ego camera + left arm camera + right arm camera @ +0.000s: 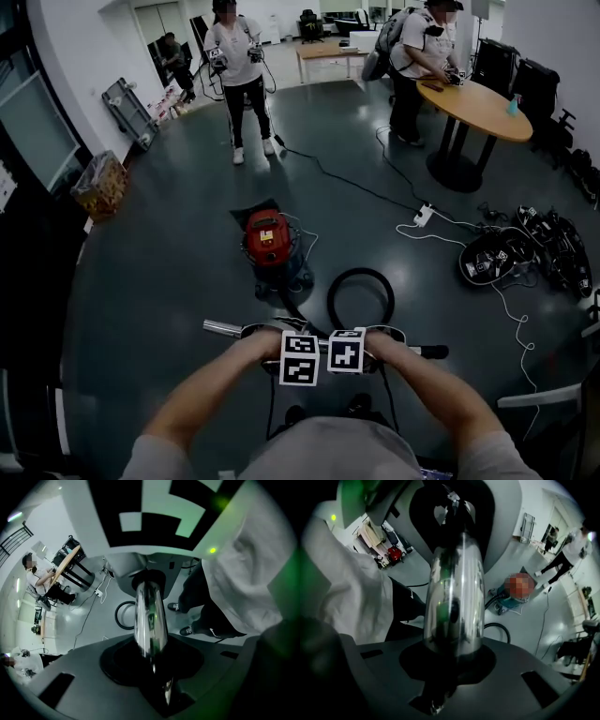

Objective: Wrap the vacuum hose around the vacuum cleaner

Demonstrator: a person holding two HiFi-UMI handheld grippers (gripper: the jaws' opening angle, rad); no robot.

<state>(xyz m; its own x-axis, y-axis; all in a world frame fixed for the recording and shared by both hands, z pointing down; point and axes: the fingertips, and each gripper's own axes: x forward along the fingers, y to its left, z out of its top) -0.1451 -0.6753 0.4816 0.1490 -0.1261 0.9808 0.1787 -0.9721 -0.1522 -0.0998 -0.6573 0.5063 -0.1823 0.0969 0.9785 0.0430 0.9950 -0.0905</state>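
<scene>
Chrome wand tube [223, 327] lies level across both grippers, which sit side by side with their marker cubes almost touching. The left gripper [296, 339] points steeply down and is clenched on the tube; in the left gripper view [154, 667] the shiny tube [150, 616] runs straight out from between its jaws toward the other gripper. The right gripper [349, 339] is clamped on the same tube just beside it, and the right gripper view [450, 667] shows the tube [457, 602] seated between its jaws. The tube sticks out past the outer side of each gripper.

Ahead of the right gripper, the black vacuum hose [360, 272] rests on the dark floor in 1 open loop; it also shows in the left gripper view [119, 616] and the right gripper view [502, 629]. The vacuum cleaner [269, 239], red on top with a blue base, stands farther out, ahead of the left gripper and just beside the loop. The hose is not wound around it.

Well beyond the grippers, 2 people stand, 1 at a round wooden table [478, 103], and a white power strip [424, 215] lies on the floor.
</scene>
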